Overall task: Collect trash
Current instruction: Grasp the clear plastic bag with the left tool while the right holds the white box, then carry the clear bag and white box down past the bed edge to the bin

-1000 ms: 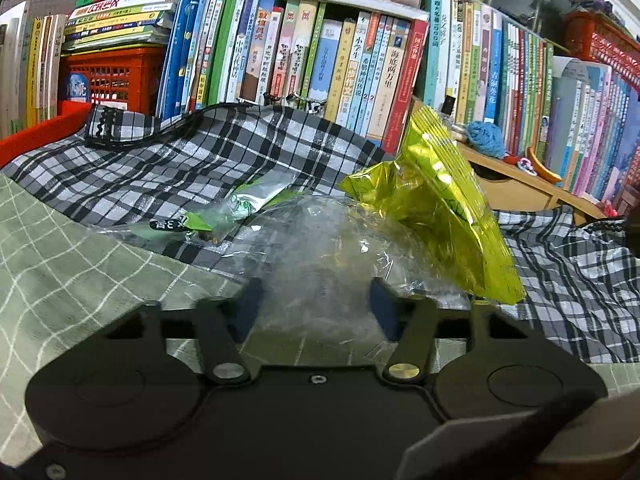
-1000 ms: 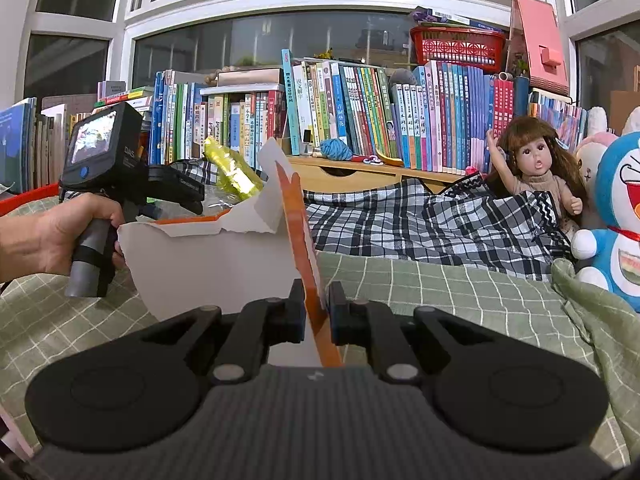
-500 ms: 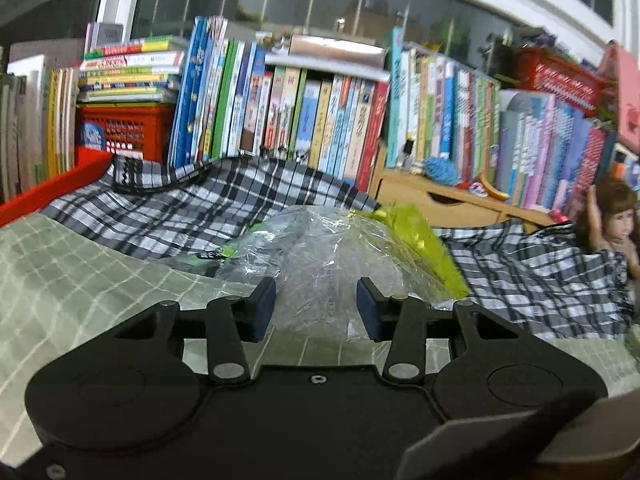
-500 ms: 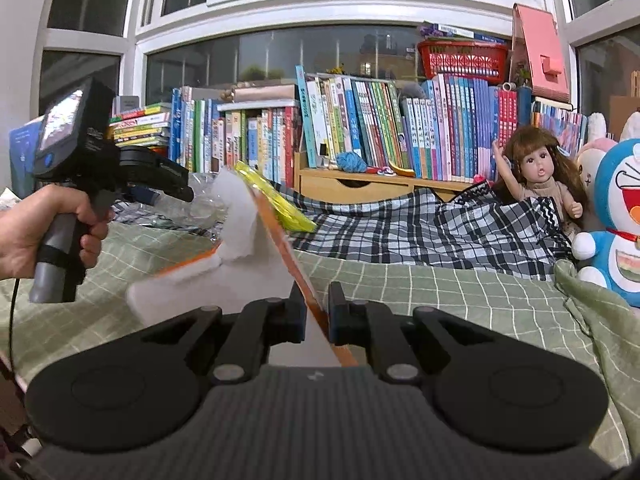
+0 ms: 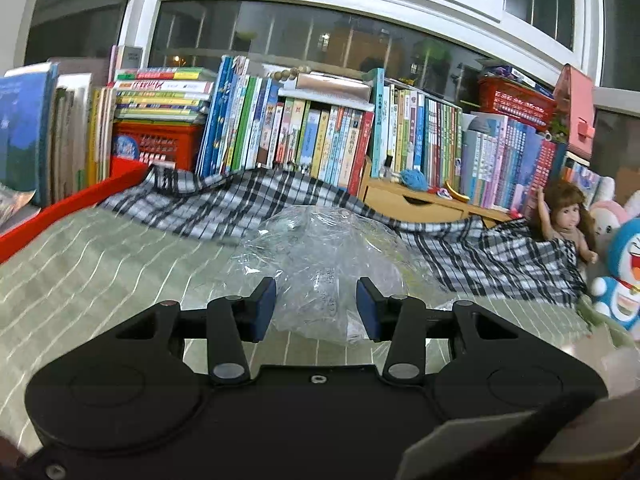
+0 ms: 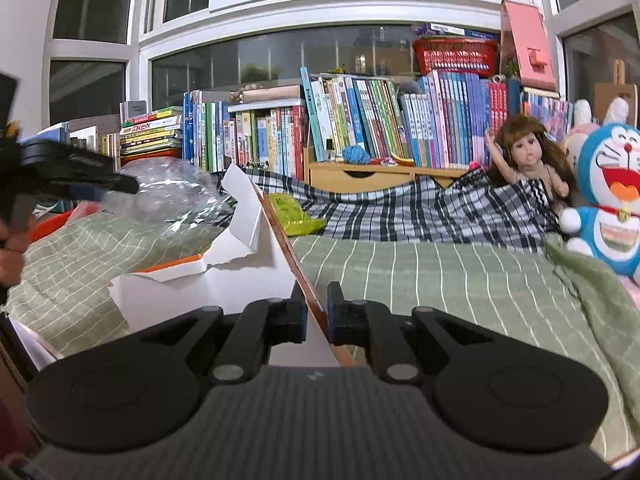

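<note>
- Over the green checked bedcover (image 6: 420, 276), the left gripper (image 5: 315, 306) holds a crumpled clear plastic bag (image 5: 320, 252) between half-closed jaws; in the right wrist view that bag (image 6: 168, 192) hangs lifted off the bed. The film is slippery and loosely bunched, so it could slide out if the pads (image 5: 264, 308) have only a thin fold.
- The right gripper (image 6: 316, 312) is clamped narrow on the edge of a torn white cardboard box with orange trim (image 6: 224, 276), which tilts to the left. Held by one thin wall, the box may tear further or swing and spill whatever goes in.
- The bag billows wider than the ragged box mouth, so it could catch on the flap and fall beside the box.
- A yellow-green foil wrapper (image 6: 292, 212) lies on the black-and-white plaid blanket (image 6: 400, 208), easily overlooked.
</note>
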### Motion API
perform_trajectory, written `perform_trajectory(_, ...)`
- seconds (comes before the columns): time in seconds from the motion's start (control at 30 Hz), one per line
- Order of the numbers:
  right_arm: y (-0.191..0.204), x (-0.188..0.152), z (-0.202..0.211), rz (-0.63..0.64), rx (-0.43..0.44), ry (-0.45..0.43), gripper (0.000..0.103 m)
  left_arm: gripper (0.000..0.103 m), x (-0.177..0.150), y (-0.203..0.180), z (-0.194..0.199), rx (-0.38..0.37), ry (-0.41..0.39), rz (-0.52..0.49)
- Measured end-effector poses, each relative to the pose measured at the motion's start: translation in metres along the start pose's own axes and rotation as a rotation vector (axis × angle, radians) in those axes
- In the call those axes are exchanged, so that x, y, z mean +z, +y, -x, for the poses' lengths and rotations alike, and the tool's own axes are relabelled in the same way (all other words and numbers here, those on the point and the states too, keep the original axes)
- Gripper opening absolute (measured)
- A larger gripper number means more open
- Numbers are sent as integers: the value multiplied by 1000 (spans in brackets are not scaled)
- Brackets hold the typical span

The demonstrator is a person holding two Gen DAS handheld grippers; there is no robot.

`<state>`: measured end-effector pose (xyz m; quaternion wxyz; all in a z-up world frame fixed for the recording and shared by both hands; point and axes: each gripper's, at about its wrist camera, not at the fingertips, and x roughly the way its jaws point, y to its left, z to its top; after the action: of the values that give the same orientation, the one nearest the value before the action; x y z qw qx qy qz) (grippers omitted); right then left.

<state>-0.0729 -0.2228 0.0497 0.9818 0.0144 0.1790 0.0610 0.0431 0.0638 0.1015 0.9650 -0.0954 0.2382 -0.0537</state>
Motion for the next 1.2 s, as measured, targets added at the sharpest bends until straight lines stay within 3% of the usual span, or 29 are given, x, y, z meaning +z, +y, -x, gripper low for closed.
perform_trajectory(0.33, 12, -19, 36, 0, 17, -6, 13, 42, -65, 10, 87, -61, -19, 24)
perform_trajectory(0.7, 22, -42, 70, 10, 48, 8, 12, 40, -127, 15, 161, -53, -41, -25)
perform_trajectory(1.2, 35, -48, 103, 36, 73, -8, 10, 37, -152, 29, 209, -48, -37, -17)
